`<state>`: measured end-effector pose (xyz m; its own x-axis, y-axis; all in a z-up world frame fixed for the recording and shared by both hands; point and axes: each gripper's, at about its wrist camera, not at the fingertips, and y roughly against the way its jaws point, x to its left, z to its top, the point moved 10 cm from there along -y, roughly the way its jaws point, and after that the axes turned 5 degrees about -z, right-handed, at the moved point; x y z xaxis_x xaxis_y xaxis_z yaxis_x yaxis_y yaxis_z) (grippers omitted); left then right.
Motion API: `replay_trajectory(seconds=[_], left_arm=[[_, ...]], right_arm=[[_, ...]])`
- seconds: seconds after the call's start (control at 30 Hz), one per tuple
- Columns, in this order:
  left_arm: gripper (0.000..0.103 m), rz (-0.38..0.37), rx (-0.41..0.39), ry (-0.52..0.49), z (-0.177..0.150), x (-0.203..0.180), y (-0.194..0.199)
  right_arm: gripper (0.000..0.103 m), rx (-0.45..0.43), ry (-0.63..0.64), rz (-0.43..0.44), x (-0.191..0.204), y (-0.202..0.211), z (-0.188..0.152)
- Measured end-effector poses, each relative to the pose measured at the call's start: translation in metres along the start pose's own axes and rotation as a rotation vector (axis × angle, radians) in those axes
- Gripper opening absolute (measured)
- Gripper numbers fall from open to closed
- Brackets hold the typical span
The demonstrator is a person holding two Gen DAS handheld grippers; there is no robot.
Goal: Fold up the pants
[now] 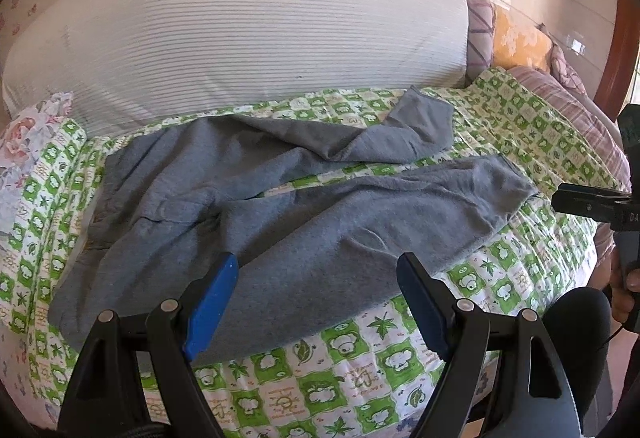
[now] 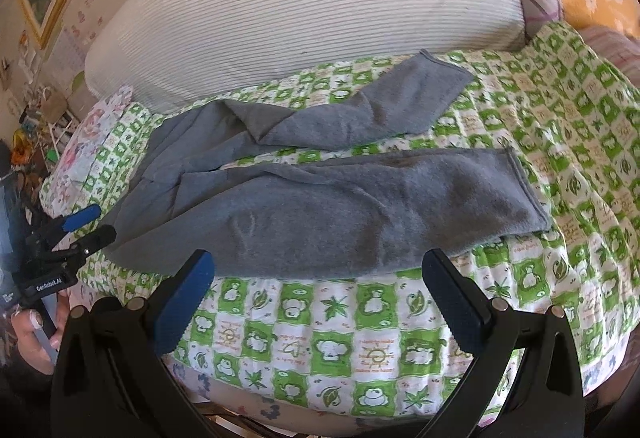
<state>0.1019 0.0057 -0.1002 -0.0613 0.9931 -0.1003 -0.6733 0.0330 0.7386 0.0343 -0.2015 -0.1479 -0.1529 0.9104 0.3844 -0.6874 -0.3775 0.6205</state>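
Observation:
Grey pants (image 1: 304,210) lie spread on a green-and-white patterned quilt (image 1: 360,370), waist at the left, two legs splayed apart to the right; the far leg is creased. They also show in the right wrist view (image 2: 340,206). My left gripper (image 1: 318,270) is open, its blue-padded fingers above the near edge of the pants, holding nothing. My right gripper (image 2: 318,270) is open and empty, just short of the near leg's edge. The right gripper shows at the right edge of the left wrist view (image 1: 560,198); the left gripper shows at the left of the right wrist view (image 2: 96,224).
A large white ribbed pillow (image 1: 248,38) lies behind the pants. A floral pillow (image 1: 28,134) sits at the left. An orange cushion (image 1: 520,42) and plaid bedding (image 1: 568,102) are at the far right. The bed's front edge (image 2: 320,410) is near me.

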Motion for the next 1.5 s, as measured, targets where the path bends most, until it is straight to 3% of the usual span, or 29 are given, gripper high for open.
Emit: replay_trajectory(seconds=[0.23,0.4,0.67,0.97,1.03,1.1,1.13,1.17,1.2,1.23,1.3,1.37,1.5], left_arm=[[0.082,-0.078,0.053,-0.024,-0.004,-0.023,-0.026],[0.082,-0.128,0.107,-0.06,-0.012,-0.046,-0.048],[0.082,-0.187,0.201,-0.192,-0.025,-0.095,-0.091],[0.082,-0.18,0.269,-0.329,-0.027,-0.122,-0.141],[0.082,-0.145,0.296,-0.362,-0.031,-0.122,-0.156],[0.08,-0.149,0.339,-0.371,-0.038,-0.122,-0.171],[0.075,-0.167,0.344,-0.362,-0.039,-0.122,-0.173],[0.069,-0.196,0.341,-0.35,-0.038,-0.123,-0.174],[0.055,-0.232,0.343,-0.336,-0.037,-0.125,-0.173],[0.036,-0.256,0.346,-0.326,-0.035,-0.126,-0.171],[0.011,-0.282,0.349,-0.327,-0.031,-0.133,-0.165],[0.01,-0.296,0.348,-0.339,-0.029,-0.14,-0.156],[0.009,-0.45,0.394,-0.304,-0.046,-0.169,-0.138]], right_arm=[[0.103,0.014,-0.092,-0.115,-0.062,-0.002,-0.002],[0.103,0.006,-0.228,-0.17,-0.121,-0.006,-0.006],[0.102,0.044,-0.294,-0.233,-0.165,-0.023,-0.008],[0.079,0.077,-0.478,-0.168,-0.207,-0.063,-0.002],[0.068,0.072,-0.507,-0.15,-0.213,-0.07,0.0],[0.047,0.073,-0.518,-0.152,-0.218,-0.074,0.0],[0.04,0.067,-0.52,-0.149,-0.22,-0.075,0.001],[0.026,0.063,-0.52,-0.145,-0.222,-0.076,0.002],[0.01,0.058,-0.519,-0.144,-0.225,-0.076,0.003],[0.009,0.048,-0.521,-0.145,-0.227,-0.075,0.003],[0.006,0.011,-0.546,-0.13,-0.231,-0.065,0.005],[0.006,-0.036,-0.565,-0.135,-0.237,-0.047,0.006],[0.006,-0.046,-0.597,-0.207,-0.258,-0.027,-0.012]])
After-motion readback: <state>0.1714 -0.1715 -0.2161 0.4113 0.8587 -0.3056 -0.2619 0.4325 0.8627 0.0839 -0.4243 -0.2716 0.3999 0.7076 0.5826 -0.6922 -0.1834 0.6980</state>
